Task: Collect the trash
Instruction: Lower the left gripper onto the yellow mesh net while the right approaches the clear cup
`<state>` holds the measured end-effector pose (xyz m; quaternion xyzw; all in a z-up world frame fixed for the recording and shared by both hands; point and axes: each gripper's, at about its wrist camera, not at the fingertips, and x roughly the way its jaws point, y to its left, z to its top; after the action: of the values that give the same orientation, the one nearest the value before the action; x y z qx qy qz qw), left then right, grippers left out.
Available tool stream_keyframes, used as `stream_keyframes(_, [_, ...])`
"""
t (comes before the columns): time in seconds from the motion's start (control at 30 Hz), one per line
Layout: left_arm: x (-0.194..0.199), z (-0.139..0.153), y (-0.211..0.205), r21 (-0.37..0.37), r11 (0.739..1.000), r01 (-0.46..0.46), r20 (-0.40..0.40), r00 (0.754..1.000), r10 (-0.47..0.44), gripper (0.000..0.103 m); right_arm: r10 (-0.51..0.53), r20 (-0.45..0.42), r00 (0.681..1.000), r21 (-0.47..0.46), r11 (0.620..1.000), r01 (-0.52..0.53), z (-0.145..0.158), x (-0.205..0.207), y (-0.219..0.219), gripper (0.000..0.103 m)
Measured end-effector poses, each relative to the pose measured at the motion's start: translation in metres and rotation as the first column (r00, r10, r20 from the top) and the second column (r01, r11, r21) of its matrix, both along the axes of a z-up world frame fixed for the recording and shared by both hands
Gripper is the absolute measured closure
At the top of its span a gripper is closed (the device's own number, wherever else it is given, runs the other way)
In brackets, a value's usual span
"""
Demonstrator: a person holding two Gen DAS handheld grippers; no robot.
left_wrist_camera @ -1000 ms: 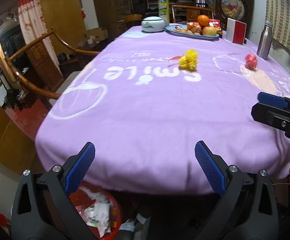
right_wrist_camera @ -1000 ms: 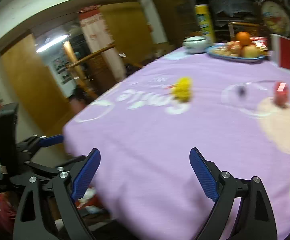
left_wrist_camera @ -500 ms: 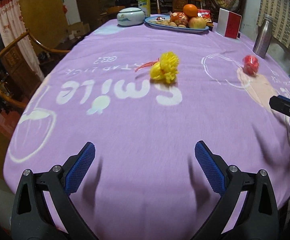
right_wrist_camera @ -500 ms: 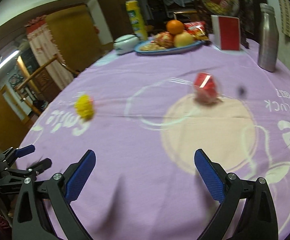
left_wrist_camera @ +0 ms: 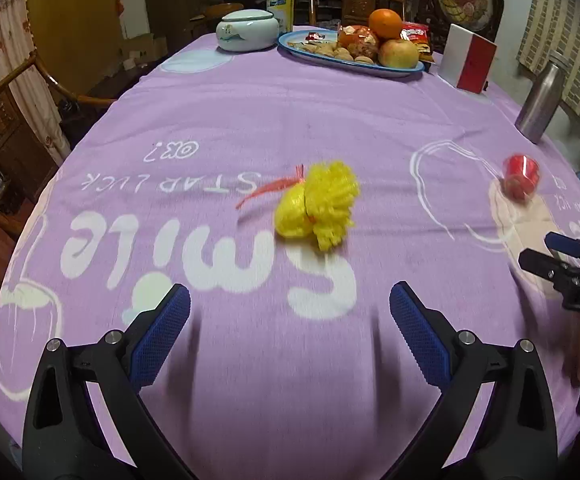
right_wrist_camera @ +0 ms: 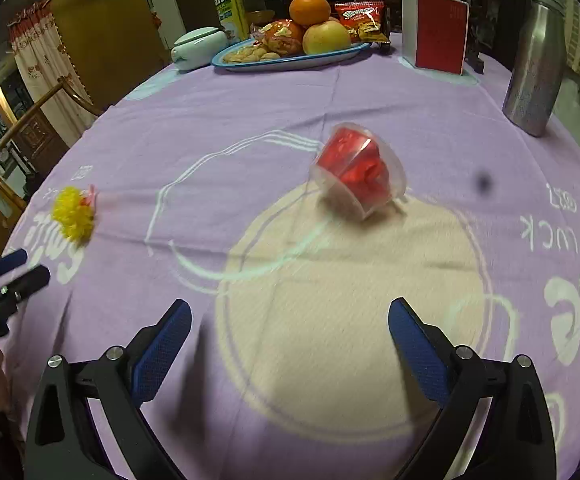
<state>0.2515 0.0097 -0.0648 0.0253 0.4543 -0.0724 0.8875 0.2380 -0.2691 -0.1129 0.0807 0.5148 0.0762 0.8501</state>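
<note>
A crumpled yellow mesh bag (left_wrist_camera: 317,205) with a red string lies on the purple tablecloth (left_wrist_camera: 249,120), straight ahead of my open, empty left gripper (left_wrist_camera: 290,312). It also shows at the left of the right wrist view (right_wrist_camera: 73,217). A clear plastic cup with red contents (right_wrist_camera: 358,173) lies tipped on its side ahead of my open, empty right gripper (right_wrist_camera: 290,322). The cup shows at the far right of the left wrist view (left_wrist_camera: 522,177). Each gripper shows at the edge of the other's view.
At the table's far end stand a blue tray of fruit and snacks (left_wrist_camera: 354,65), a pale lidded bowl (left_wrist_camera: 247,30), a red and white box (left_wrist_camera: 472,58) and a steel bottle (right_wrist_camera: 536,62). Wooden chairs (left_wrist_camera: 13,96) stand to the left.
Both grippers have moved forward over the table from its near edge. The mesh bag and the cup now lie closer in front of them. The red bin below the table has left view.
</note>
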Motion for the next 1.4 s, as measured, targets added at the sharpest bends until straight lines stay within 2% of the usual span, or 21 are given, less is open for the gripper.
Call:
stream_keyframes(0.2, [0.032,-0.001,-0.002,-0.014,1.0,-0.006,-0.01,1.0,0.005,0.007,0.006,-0.004,1.0,0.01,1.0,-0.006,-0.001,0.004,-0.001,0.004])
stream_keyframes(0.27, [0.04,-0.002,-0.004,-0.015,1.0,-0.007,-0.012,1.0,0.007,0.007,0.012,-0.011,1.0,-0.017,1.0,-0.012,-0.002,0.005,0.003,0.004])
stream_keyframes(0.4, [0.058,-0.009,-0.011,-0.029,1.0,0.006,-0.032,0.999,-0.007,0.007,0.049,-0.031,0.998,-0.129,0.99,-0.052,-0.005,0.007,0.018,0.004])
stream_keyframes(0.43, [0.061,-0.012,-0.012,-0.029,1.0,0.011,-0.037,0.999,-0.012,0.007,0.047,-0.031,0.998,-0.119,0.992,-0.05,-0.006,0.007,0.017,0.004])
stream_keyframes(0.53, [0.069,-0.025,-0.014,0.009,1.0,0.003,-0.077,0.997,-0.002,0.007,0.047,-0.031,0.998,-0.117,0.992,-0.05,-0.005,0.007,0.016,0.004])
stream_keyframes(0.6, [0.065,-0.027,-0.017,0.052,0.999,0.011,-0.055,0.998,-0.008,0.006,0.047,-0.031,0.998,-0.118,0.992,-0.051,-0.005,0.007,0.016,0.004])
stream_keyframes(0.77, [0.066,-0.028,-0.016,0.053,0.999,0.012,-0.046,0.999,-0.01,0.005,0.05,-0.027,0.998,-0.112,0.992,-0.053,-0.004,0.006,0.016,0.004])
stream_keyframes(0.9, [0.067,-0.029,-0.016,0.052,0.999,0.01,-0.037,0.999,-0.008,0.005,0.043,-0.012,0.999,-0.068,0.997,-0.043,-0.003,0.008,0.007,0.005])
stream_keyframes(1.03, [0.068,-0.03,-0.016,0.052,0.999,0.008,-0.032,0.999,-0.006,0.005,-0.038,-0.006,0.999,-0.02,0.999,0.038,-0.003,0.011,-0.013,0.005])
stream_keyframes(1.13, [0.069,-0.03,-0.016,0.052,0.999,0.008,-0.032,0.999,-0.006,0.005,-0.106,-0.009,0.994,0.085,0.991,0.107,-0.004,0.018,-0.035,0.005])
stream_keyframes(1.3, [0.068,-0.03,-0.016,0.052,0.999,0.008,-0.031,0.999,-0.006,0.005,-0.114,-0.085,0.99,0.146,0.981,0.126,-0.006,0.054,-0.049,0.005])
stream_keyframes(1.4, [0.07,-0.03,-0.016,0.052,0.999,0.008,-0.028,1.0,-0.006,0.005,-0.138,-0.088,0.986,0.189,0.97,0.153,-0.008,0.07,-0.05,0.004])
